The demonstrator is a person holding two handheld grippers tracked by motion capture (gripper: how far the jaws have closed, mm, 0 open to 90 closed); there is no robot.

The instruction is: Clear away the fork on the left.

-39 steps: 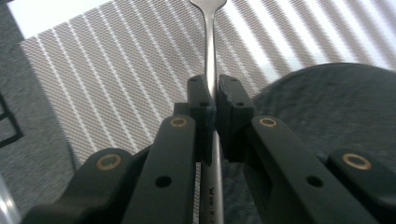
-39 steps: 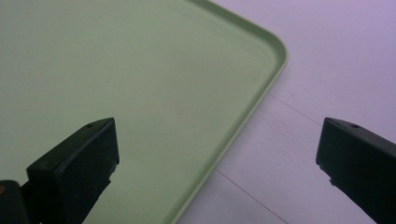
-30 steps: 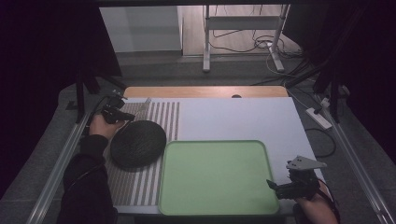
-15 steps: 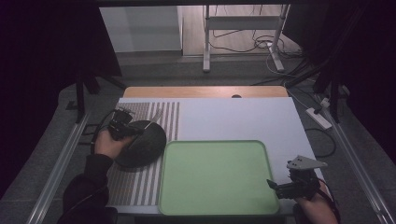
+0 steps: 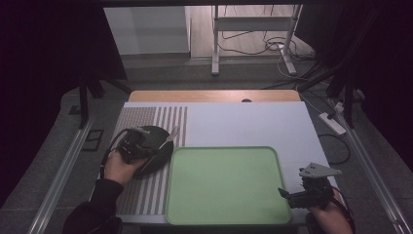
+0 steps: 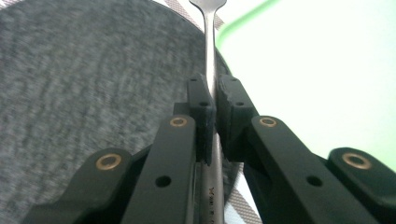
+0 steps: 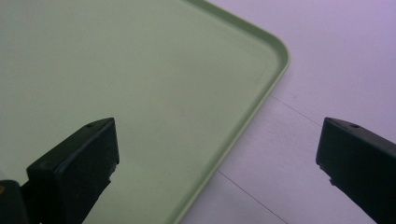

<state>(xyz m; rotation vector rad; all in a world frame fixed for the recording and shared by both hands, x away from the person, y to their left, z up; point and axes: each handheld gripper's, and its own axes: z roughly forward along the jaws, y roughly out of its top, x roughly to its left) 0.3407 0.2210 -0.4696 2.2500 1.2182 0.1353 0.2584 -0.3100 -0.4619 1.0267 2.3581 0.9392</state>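
The left claw [image 5: 157, 146] has slid across from the far left corner of the counter [image 5: 243, 122] to a spot over the dark plate [image 5: 151, 163], and the fork [image 5: 170, 136] has come with it. The right claw [image 5: 287, 195] has stayed put.

The biggest thing is the counter, with a striped mat [image 5: 146, 117] on its left part. Next is the green tray [image 5: 224, 185], which lies flat near the front with nothing in it. The round dark plate sits on the mat, just beside the tray's left edge, and there is no food on it.

The left claw is squeezed tight on the fork's handle [image 6: 210, 93]. The fork sticks out ahead of the claw, over the far edge of the plate and near the tray's corner.

The right claw [image 7: 219, 154] is wide open and holds nothing. It hangs over the tray's near right corner.

It looks like the step is carrying the fork to where it goes, maybe the tray or beside the plate. Next, the left hand would need to bring the fork low and flat, then open the claw slowly so the fork does not bounce or slide.
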